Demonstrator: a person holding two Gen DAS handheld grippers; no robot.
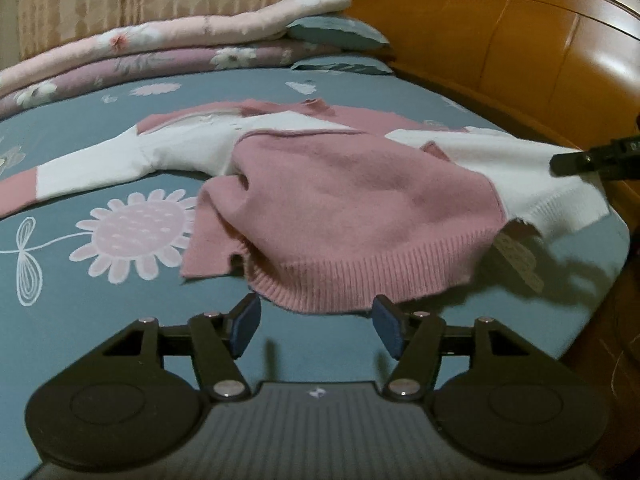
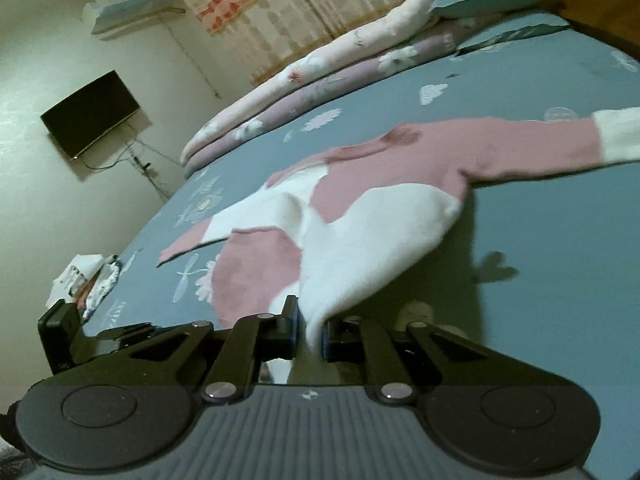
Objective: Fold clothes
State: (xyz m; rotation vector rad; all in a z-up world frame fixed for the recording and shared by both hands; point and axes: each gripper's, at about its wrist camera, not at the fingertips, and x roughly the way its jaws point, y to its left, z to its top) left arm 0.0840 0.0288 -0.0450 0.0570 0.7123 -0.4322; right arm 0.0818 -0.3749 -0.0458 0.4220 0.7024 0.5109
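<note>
A pink and white knitted sweater (image 1: 352, 200) lies on the blue flowered bed sheet (image 1: 100, 300), its pink ribbed hem rumpled and lifted towards me. My left gripper (image 1: 316, 330) is open just in front of that hem, with nothing between its blue pads. In the right wrist view the same sweater (image 2: 372, 224) stretches away, one pink sleeve reaching right. My right gripper (image 2: 311, 330) is shut on a white corner of the sweater's hem and holds it off the sheet. The right gripper (image 1: 592, 158) also shows at the right edge of the left wrist view.
Folded pink and mauve quilts (image 1: 160, 48) and blue pillows (image 1: 336, 32) lie along the far side of the bed. A wooden headboard (image 1: 500, 40) rises at right. A wall television (image 2: 90, 114) and a small pile of clothes (image 2: 86, 280) sit at the left.
</note>
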